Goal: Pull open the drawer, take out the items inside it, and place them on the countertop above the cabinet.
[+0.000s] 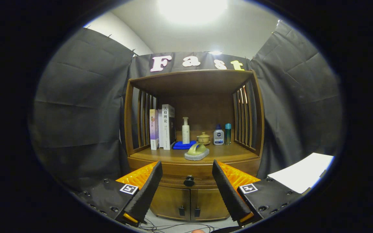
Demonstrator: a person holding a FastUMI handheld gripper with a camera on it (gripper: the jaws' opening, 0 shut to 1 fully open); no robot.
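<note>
Drawer (189,178) closed with black knob (189,181) between the gripper (186,170) fingers, spread apart, scrubbing brush (197,152) on countertop (231,155) beyond

Your gripper (186,181), fingers wide apart: matt black ribbed pads, orange plastic backing. Cabinet (193,161) at 12 o'clock: polished brown wood. Drawer knob (189,181): glossy black.

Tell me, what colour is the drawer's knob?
Black. The drawer knob shows in the gripper view, between the open fingers.
</note>
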